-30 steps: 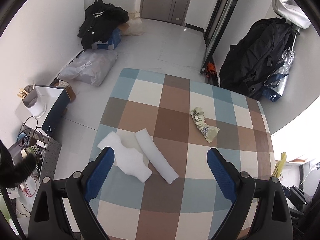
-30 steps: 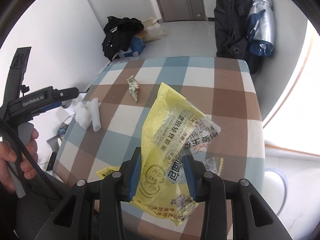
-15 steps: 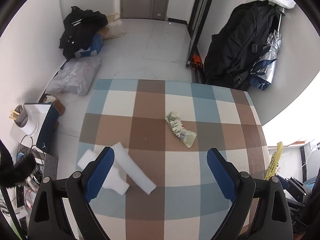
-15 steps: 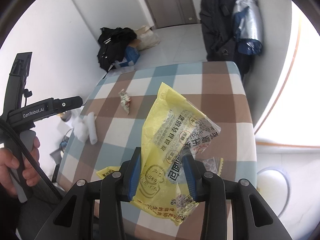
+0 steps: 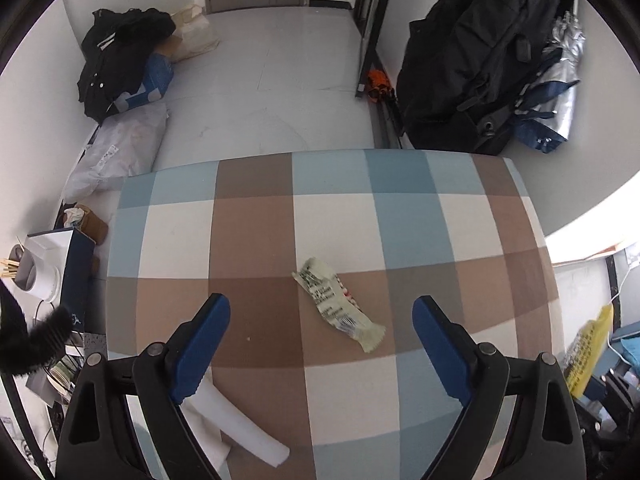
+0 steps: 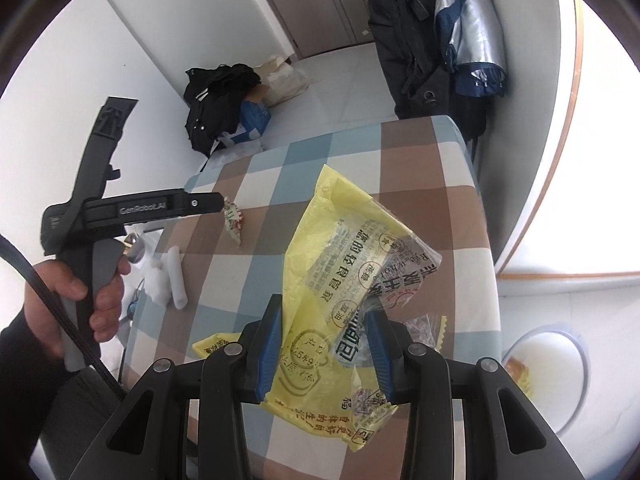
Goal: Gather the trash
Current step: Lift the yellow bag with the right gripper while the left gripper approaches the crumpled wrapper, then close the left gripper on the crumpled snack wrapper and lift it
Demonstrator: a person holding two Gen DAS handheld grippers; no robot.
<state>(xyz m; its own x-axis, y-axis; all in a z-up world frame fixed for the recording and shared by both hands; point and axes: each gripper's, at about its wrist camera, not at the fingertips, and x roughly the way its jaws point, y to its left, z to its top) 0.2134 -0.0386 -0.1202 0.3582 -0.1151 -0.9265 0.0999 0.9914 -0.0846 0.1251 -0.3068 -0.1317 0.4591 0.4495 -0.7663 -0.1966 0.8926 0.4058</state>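
Observation:
My left gripper (image 5: 320,344) is open above the checked table (image 5: 256,224), with a crumpled pale green wrapper (image 5: 340,306) lying between and just ahead of its fingers. White foam pieces (image 5: 236,420) lie under its left finger. My right gripper (image 6: 324,344) is shut on a large yellow plastic bag (image 6: 344,264), held above the table (image 6: 420,168). The right wrist view also shows the green wrapper (image 6: 233,220), the foam pieces (image 6: 168,280) and the left gripper's body (image 6: 152,208) in a hand.
A yellow wrapper (image 6: 216,346) and a clear wrapper (image 6: 424,326) lie near the table's near edge. A round white bin (image 6: 548,368) stands on the floor at right. Black clothes (image 5: 120,52), a white bag (image 5: 120,148) and a black backpack (image 5: 472,60) are on the floor beyond.
My left gripper has moved right across the table, from over the foam pieces to over the green wrapper. My right gripper still holds the yellow bag and has shifted a little.

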